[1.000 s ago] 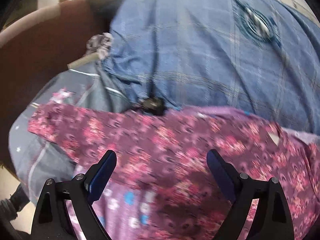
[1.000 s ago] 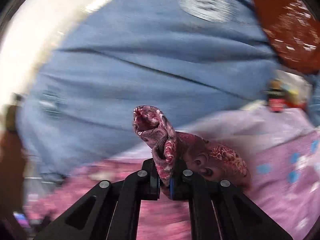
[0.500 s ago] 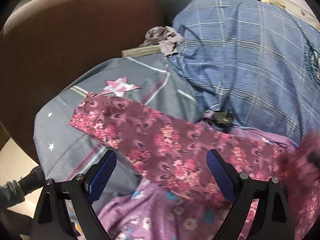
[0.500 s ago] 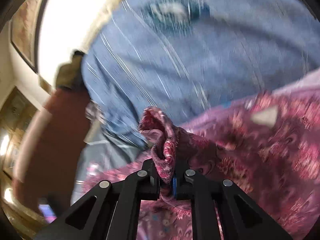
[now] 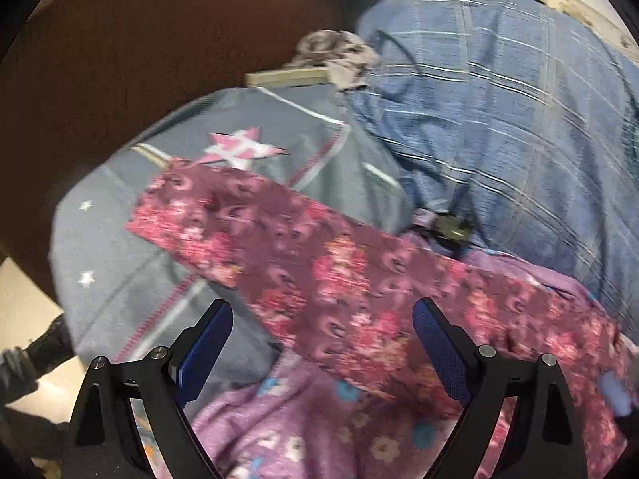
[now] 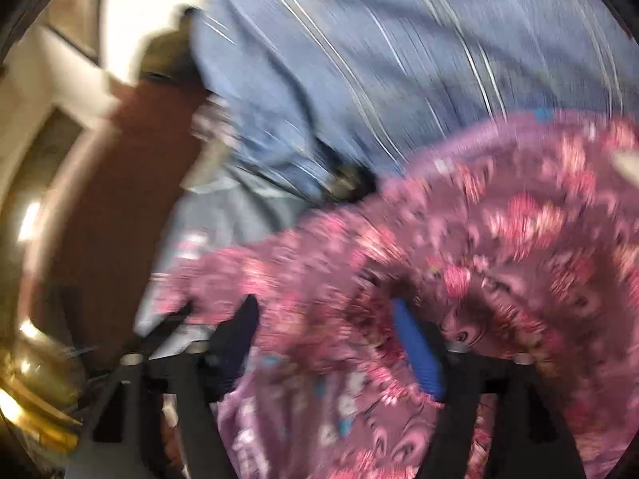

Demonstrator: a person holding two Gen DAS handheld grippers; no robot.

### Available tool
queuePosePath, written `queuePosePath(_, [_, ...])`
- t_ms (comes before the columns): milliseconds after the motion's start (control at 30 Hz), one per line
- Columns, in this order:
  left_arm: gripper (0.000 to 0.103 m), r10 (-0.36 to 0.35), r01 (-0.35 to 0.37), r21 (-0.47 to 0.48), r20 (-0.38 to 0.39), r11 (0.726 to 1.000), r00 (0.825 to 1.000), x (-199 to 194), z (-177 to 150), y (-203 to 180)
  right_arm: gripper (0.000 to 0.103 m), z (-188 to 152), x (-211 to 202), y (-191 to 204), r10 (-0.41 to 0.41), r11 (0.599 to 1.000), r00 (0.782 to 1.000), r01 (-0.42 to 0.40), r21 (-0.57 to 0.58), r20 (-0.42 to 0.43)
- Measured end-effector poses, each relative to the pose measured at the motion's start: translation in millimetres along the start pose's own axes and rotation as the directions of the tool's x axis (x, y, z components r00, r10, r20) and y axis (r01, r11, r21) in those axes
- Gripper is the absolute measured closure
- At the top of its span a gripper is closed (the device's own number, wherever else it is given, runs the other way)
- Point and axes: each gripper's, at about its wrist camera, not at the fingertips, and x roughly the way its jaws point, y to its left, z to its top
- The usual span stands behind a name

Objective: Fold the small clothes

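Released since the earlier frame: floral garment (image 6: 459,247), right gripper (image 6: 331,343) jaws opening around it, left gripper (image 5: 323,343) jaws apart, empty; next, flatten fold squarely.

Right view badly smeared; floral garment (image 6: 459,247) runs off the frame's right edge; small dark object (image 6: 347,185) beside it unreadable.

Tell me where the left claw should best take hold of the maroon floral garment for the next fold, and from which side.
Probably the free narrow end of the maroon floral garment, which lies flat on the grey star-print cloth at upper left. Its straight short edge is exposed, so the open left claw could come in from that outer side and pinch a corner. The right claw is opening, with fabric between its jaws.
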Motion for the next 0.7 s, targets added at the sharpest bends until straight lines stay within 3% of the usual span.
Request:
queuePosePath(67, [0.011, -0.064, 0.064, 0.016, -0.029, 0.998, 0.998, 3, -3, -10, 0.013, 2, -37, -5, 0.044, 0.999, 0.997, -0.045, 0.005, 0.067])
queuePosePath(133, [0.011, -0.14, 0.141, 0.026, -0.059, 0.99, 0.988, 8, -7, -22, 0.015, -2, -60, -22, -0.011, 0.998, 0.993, 0.004, 0.061, 0.114])
queuePosePath(200, [0.011, -0.212, 0.215, 0.033, -0.078, 0.976, 0.974, 10, -10, -32, 0.038, -7, -70, -40, -0.11, 0.989, 0.983, 0.095, 0.109, 0.144])
queuePosePath(233, [0.011, -0.271, 0.276, 0.051, -0.096, 0.96, 0.958, 13, -13, -43, 0.06, -12, -83, -55, -0.179, 0.978, 0.973, 0.16, 0.132, 0.147])
queuePosePath(267, [0.011, -0.304, 0.312, 0.062, -0.111, 0.948, 0.946, 15, -14, -49, 0.07, -18, -96, -72, -0.259, 0.959, 0.953, 0.233, 0.164, 0.158])
queuePosePath(300, [0.011, -0.345, 0.357, 0.076, -0.132, 0.931, 0.929, 17, -17, -59, 0.071, -23, -111, -89, -0.332, 0.933, 0.926, 0.294, 0.206, 0.18])
queuePosePath(400, [0.011, -0.399, 0.418, 0.11, -0.165, 0.902, 0.902, 28, -24, -76, 0.071, -33, -141, -125, -0.475, 0.865, 0.849, 0.402, 0.301, 0.23])
queuePosePath(467, [0.013, -0.39, 0.42, 0.148, -0.195, 0.896, 0.9, 40, -29, -88, 0.071, -32, -156, -148, -0.512, 0.83, 0.831, 0.412, 0.376, 0.22])
queuePosePath(500, [0.018, -0.378, 0.41, 0.159, -0.198, 0.898, 0.904, 45, -30, -92, 0.071, -29, -158, -152, -0.502, 0.833, 0.837, 0.398, 0.384, 0.221])
queuePosePath(567, [0.05, -0.303, 0.345, 0.181, -0.225, 0.921, 0.926, 63, -34, -98, 0.071, -24, -151, -149, -0.505, 0.84, 0.833, 0.413, 0.353, 0.226])
queuePosePath(600, [0.06, -0.249, 0.303, 0.174, -0.272, 0.937, 0.929, 78, -38, -97, 0.071, -22, -148, -150, -0.507, 0.84, 0.834, 0.42, 0.344, 0.218])
queuePosePath(633, [0.079, -0.231, 0.288, 0.163, -0.301, 0.944, 0.925, 86, -41, -95, 0.071, -21, -140, -155, -0.504, 0.838, 0.842, 0.422, 0.347, 0.192])
queuePosePath(700, [0.081, -0.23, 0.282, 0.107, -0.345, 0.954, 0.91, 103, -44, -83, 0.071, -25, -118, -174, -0.525, 0.801, 0.849, 0.468, 0.374, 0.061])
